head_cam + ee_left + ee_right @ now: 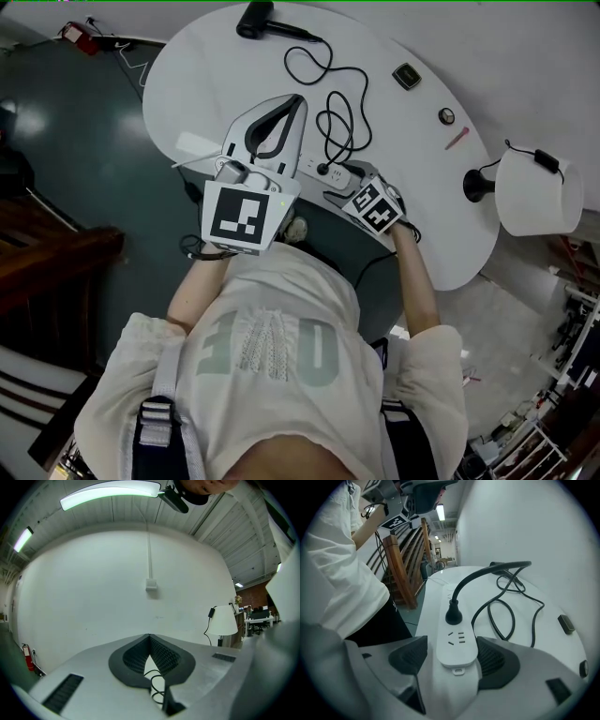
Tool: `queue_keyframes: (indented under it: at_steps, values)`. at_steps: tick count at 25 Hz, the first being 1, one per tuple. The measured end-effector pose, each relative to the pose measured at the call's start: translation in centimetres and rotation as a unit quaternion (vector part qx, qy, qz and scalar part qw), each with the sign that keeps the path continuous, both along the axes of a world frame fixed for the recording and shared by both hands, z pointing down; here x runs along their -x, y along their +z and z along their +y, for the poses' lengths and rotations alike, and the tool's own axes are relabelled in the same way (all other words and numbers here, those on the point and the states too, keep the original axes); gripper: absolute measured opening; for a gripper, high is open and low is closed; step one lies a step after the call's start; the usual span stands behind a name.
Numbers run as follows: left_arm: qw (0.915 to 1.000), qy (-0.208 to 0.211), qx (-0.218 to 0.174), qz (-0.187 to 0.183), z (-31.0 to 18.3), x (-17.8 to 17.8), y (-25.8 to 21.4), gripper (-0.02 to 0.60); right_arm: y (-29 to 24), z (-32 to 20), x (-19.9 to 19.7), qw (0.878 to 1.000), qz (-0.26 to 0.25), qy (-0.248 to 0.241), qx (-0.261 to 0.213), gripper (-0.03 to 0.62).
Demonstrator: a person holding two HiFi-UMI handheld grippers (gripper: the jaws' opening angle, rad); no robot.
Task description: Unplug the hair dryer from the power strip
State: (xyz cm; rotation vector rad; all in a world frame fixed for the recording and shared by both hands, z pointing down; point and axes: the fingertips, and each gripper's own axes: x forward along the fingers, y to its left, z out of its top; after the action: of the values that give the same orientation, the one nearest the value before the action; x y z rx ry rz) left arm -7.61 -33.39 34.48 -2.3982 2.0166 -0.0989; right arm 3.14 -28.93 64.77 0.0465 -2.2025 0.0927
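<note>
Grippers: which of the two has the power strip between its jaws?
The right gripper: its open jaws straddle the end of the white power strip without clamping it. The left gripper is shut on nothing.

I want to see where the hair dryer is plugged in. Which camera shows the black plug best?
The right gripper view: the black plug sits close up in the white power strip. The head view shows the plug only as a tiny dark spot. The left gripper view shows just cord, no plug.
</note>
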Motion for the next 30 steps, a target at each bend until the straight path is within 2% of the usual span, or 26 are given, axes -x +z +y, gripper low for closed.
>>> queue_keyframes:
  at_steps: [5,8,13,16,17,20,23,26,30]
  values:
    - [0.9997,0.006,0.022,-0.002,-0.1,-0.1,1.2,0.006,0.6,-0.3,0.6,1.0,0.0,0.0,-0.015,0.323]
    - [0.9994,0.013,0.033,0.002,-0.2,-0.4,2.2,0.006,0.5,-0.5,0.7,1.0,-0.011,0.007,-0.01,0.272]
    - [0.9987,0.023,0.045,0.01,-0.4,-0.9,3.8,0.006,0.5,-0.4,0.7,1.0,-0.013,0.003,-0.011,0.268]
    - [0.9974,0.048,0.05,0.022,-0.4,-1.7,4.9,0.006,0.6,-0.3,0.8,1.0,-0.015,0.001,-0.011,0.268]
    - [0.9958,0.066,0.056,0.029,-0.4,-2.3,5.7,0.024,0.6,-0.3,0.8,1.0,-0.016,0.001,-0.011,0.268]
    - [0.9869,0.131,0.091,0.026,0.4,-5.0,10.1,0.144,0.5,-0.2,0.8,1.0,-0.015,0.002,-0.01,0.268]
    - [0.9738,0.172,0.149,-0.005,1.4,-7.5,16.6,0.161,0.5,-0.2,0.8,1.0,-0.014,0.003,-0.008,0.268]
    - [0.9654,0.172,0.195,-0.024,1.6,-8.7,21.3,0.161,0.4,-0.3,0.9,1.0,-0.015,0.007,-0.01,0.268]
    - [0.9627,0.166,0.212,-0.024,1.3,-9.3,23.5,0.16,0.3,-0.3,1.0,1.0,-0.016,0.011,-0.012,0.268]
